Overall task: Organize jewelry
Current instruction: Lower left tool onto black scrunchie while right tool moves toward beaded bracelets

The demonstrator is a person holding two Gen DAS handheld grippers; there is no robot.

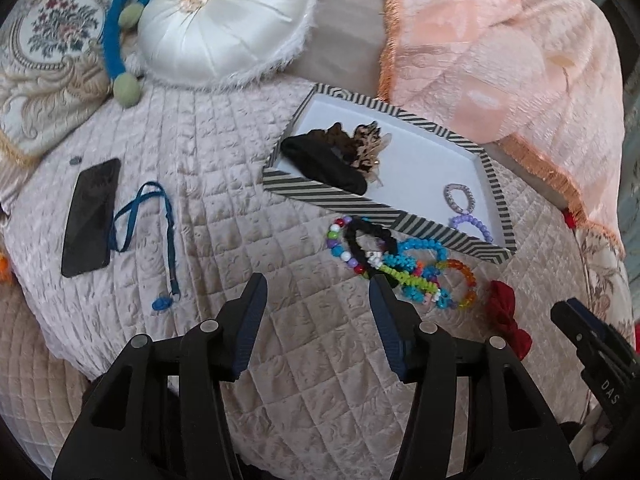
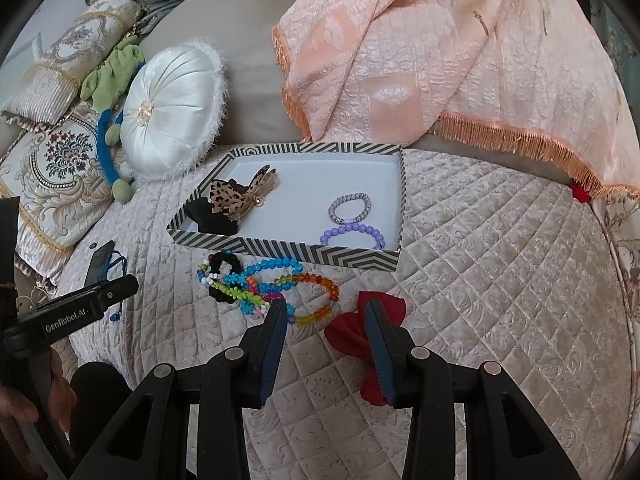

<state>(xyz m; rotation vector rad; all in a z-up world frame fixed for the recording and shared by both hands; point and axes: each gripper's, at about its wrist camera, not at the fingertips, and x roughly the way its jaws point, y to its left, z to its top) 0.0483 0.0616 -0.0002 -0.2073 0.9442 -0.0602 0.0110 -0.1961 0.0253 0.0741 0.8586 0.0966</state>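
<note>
A striped tray (image 1: 332, 194) (image 2: 288, 251) lies on the quilted bed. In it are a black scrunchie (image 1: 320, 164) (image 2: 208, 216), a leopard bow (image 1: 364, 146) (image 2: 236, 196), a silver bracelet (image 2: 350, 206) and a purple bead bracelet (image 2: 352, 236). In front of the tray lies a tangle of colourful bead bracelets (image 1: 404, 264) (image 2: 272, 284) with a black scrunchie (image 1: 360, 240). A red bow (image 2: 352, 332) (image 1: 510, 312) lies right of them. My left gripper (image 1: 318, 280) is open and empty, just short of the tangle. My right gripper (image 2: 326, 306) is open, its right finger over the red bow.
A black phone (image 1: 92, 216) and a blue lanyard (image 1: 160, 224) lie at the left on the quilt. A white round cushion (image 1: 228, 20) (image 2: 172, 108), embroidered pillows (image 1: 48, 60) and a peach fringed blanket (image 1: 500, 60) (image 2: 440, 52) sit behind the tray.
</note>
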